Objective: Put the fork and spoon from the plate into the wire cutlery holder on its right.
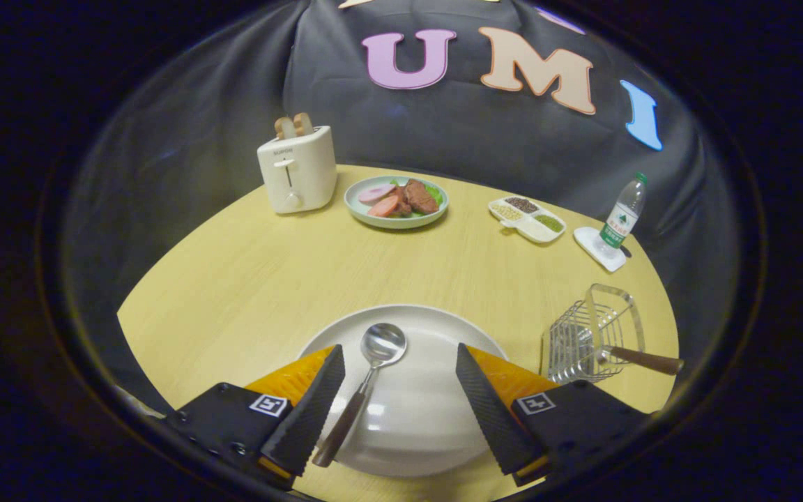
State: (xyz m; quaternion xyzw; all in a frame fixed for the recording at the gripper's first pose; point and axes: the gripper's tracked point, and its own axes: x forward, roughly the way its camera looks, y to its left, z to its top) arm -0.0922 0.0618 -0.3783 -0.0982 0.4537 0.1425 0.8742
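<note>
Open tongs (400, 373) over plate (436, 418) on wooden table (248, 279).

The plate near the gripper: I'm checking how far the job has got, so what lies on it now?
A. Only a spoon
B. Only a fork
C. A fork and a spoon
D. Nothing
A: only the spoon lies on the plate, between the open gripper fingers, while a brown handle already sticks out of the wire holder.

Dim booth, sharp centre, fisheye-bent edges
</note>
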